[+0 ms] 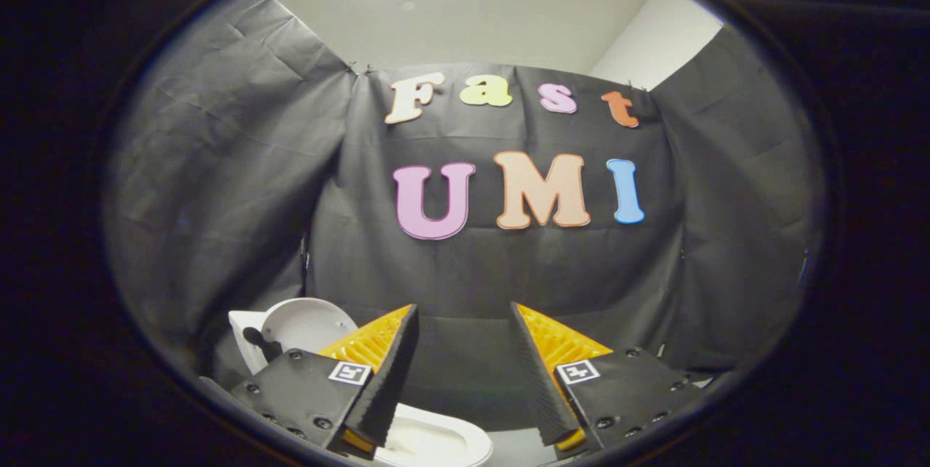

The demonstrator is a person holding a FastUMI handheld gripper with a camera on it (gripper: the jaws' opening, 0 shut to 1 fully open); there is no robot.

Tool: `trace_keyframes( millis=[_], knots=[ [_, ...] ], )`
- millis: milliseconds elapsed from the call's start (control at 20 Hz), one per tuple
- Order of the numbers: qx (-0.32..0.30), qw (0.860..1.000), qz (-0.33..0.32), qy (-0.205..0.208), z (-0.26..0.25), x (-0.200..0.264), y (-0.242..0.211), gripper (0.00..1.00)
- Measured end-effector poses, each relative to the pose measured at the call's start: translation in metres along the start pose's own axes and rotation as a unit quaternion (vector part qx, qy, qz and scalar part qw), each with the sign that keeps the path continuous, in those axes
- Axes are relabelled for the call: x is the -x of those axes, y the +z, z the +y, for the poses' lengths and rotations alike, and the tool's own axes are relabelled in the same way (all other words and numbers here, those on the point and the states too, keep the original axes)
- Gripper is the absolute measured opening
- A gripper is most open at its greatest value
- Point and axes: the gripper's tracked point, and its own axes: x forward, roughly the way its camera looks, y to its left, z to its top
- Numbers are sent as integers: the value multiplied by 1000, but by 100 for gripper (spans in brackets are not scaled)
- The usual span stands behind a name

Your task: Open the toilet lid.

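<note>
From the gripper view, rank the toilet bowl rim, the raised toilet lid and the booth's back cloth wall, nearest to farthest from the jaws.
With the gripper open and holding nothing:
1. Toilet bowl rim: just below, between the jaws.
2. Raised toilet lid: upright, beyond the left jaw.
3. Back cloth wall: straight ahead, farthest.

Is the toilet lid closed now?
No. The toilet lid stands raised behind the open bowl, and the hand-held gripper is open, holding nothing.

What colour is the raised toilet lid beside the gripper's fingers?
White, seen in the gripper view: the toilet lid stands raised behind the open gripper.
</note>
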Motion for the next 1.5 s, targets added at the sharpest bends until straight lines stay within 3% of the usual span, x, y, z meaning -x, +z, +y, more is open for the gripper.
trace_keyframes(
  millis=[150, 250, 550, 750, 900, 1150, 1400, 1500],
  knots=[
    [17, 1000, -6, 2, -20, 12, -9, 81],
    [23, 1000, 8, -17, -44, 19, -24, 83],
    [-40, 998, 9, -39, -84, 22, -57, 84],
    [-79, 997, 26, -7, -92, 19, -88, 82],
    [-107, 992, 28, 53, -81, 17, -101, 81],
    [-101, 992, 67, 40, -114, 21, -125, 81],
    [-79, 984, 158, 32, -135, 37, -165, 81],
    [-75, 978, 191, 48, -134, 45, -177, 81]
  ],
)
